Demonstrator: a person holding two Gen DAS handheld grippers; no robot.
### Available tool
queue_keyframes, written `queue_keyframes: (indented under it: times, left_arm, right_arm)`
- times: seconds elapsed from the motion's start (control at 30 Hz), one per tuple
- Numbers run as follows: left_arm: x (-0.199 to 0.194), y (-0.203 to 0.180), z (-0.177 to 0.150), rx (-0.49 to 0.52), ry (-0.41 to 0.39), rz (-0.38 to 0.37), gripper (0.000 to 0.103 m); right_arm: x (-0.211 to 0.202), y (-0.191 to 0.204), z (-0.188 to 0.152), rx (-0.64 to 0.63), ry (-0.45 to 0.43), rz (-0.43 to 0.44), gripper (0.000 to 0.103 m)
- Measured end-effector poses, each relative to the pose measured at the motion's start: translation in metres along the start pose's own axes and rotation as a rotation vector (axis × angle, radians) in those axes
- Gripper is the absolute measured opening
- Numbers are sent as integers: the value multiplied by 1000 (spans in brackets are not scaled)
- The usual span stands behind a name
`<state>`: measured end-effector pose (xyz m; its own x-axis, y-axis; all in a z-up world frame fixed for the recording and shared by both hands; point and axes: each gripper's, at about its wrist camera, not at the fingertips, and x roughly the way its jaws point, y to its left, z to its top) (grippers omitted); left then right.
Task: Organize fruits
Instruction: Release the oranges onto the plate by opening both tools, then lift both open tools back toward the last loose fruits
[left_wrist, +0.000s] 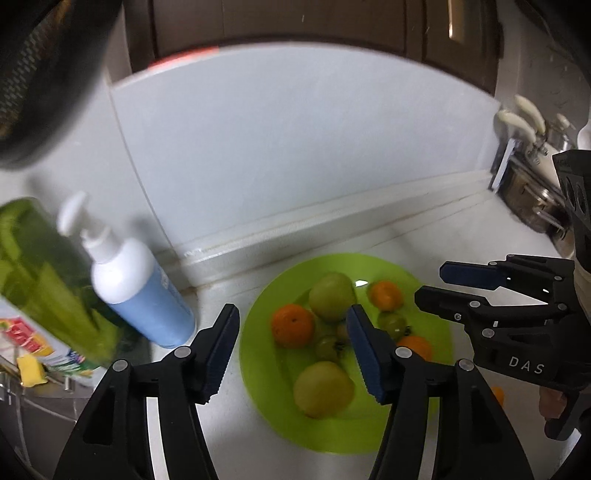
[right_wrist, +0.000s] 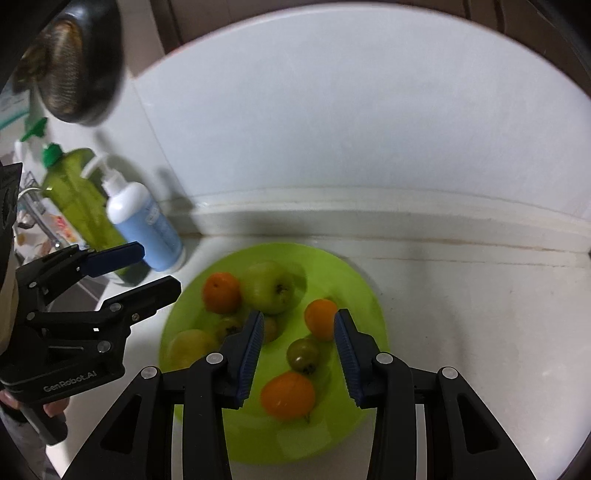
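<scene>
Left gripper (left_wrist: 291, 350) and right gripper (right_wrist: 299, 354) both hover with fingers spread

Open counter (right_wrist: 461, 295) right of the green plate (right_wrist: 332, 258); pump bottle (right_wrist: 147, 221) and green bottle (right_wrist: 77, 192) crowding its left.

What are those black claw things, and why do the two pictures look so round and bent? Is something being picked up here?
Each claw is a hand-held gripper, one per hand, with a wide-angle camera looking along its two fingers; that bends the picture. One picture looks from the left gripper, the other from the right gripper. Both are open and hold nothing. Below them a green plate sits on a white counter, carrying oranges, green apples and small green tomatoes. A pump bottle stands beside it.
</scene>
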<state>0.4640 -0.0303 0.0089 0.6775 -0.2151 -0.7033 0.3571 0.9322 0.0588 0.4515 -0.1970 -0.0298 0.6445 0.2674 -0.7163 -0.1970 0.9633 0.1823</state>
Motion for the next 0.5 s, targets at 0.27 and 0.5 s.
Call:
queue_keyframes:
  times: [0.27, 0.5]
  left_arm:
    - [-57, -15, -3, -7, -96, 5, 67]
    - [-92, -36, -16, 14, -140, 0, 68]
  right_arm:
    - [-59, 7, -5, -16, -105, 2, 42]
    - [-94, 6, -19, -26, -161, -10, 45]
